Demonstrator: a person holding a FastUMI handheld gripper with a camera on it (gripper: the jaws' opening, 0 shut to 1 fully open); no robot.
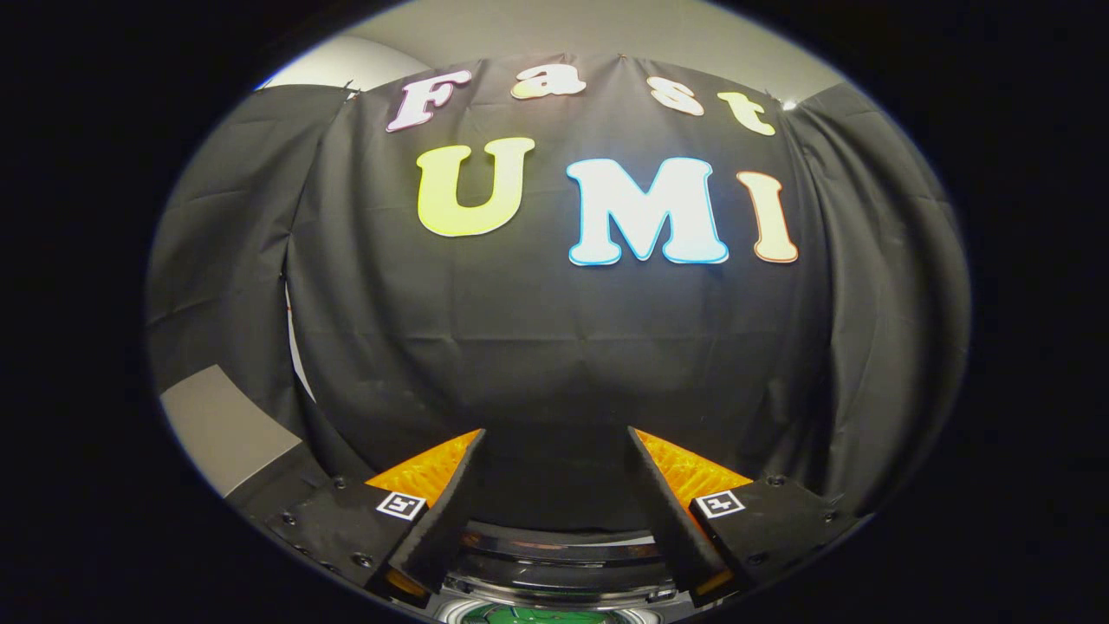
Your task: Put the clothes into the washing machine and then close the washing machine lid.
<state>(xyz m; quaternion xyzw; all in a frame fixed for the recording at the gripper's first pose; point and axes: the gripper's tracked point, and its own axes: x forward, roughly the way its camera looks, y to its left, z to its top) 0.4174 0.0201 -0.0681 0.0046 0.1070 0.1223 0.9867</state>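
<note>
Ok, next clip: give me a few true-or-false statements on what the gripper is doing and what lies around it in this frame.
1. The gripper is open, with a wide gap between its two fingers. True.
2. A piece of clothing is pinched between the fingers. False: nothing is between them; the black cloth booth wall shows through the gap.
3. A round dark glossy washing machine lid sits below and between the fingers. True.
4. The gripper points straight down into the machine. False: it faces the cloth wall, with the machine low beneath the fingers.
5. Something green shows beneath the lid's near rim. True, though what it is cannot be told.
</note>
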